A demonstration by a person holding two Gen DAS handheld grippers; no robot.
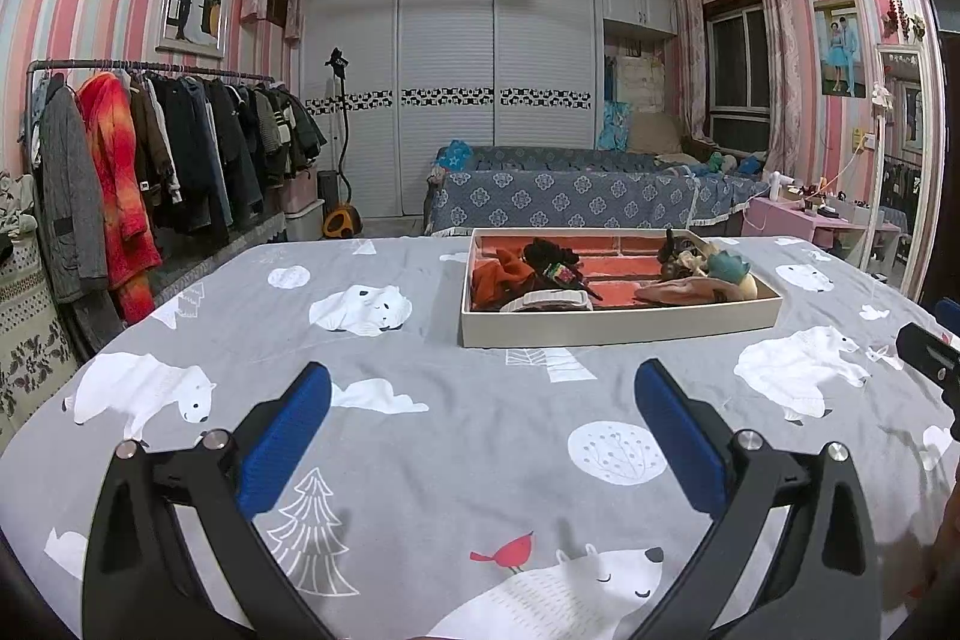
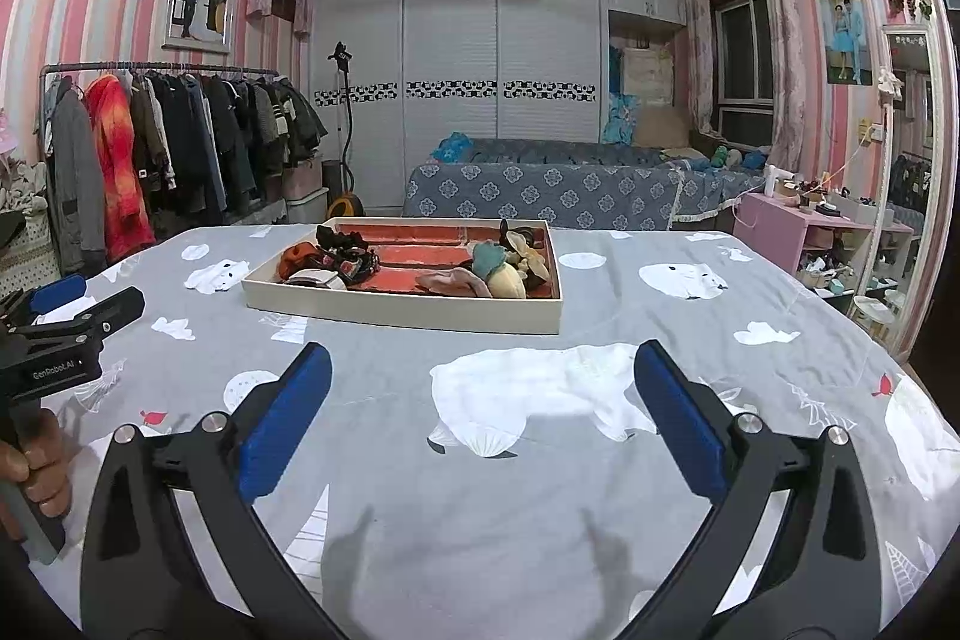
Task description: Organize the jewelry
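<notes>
Both my left gripper [image 1: 483, 409] and right gripper [image 2: 483, 391] hang spread and empty above the bed [image 1: 420, 340], well short of the tray [image 1: 618, 328] whose soft, light, tangle-prone accessories [image 1: 552, 274] I'd pinch by a loose edge.

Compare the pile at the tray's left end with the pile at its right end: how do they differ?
The left pile is mostly black with orange and a white band; the right pile is paler, with teal, cream and pink pieces. The left pile lies lower; the right pile heaps higher. Both sit in the same red-lined tray, untouched by either tool.
</notes>
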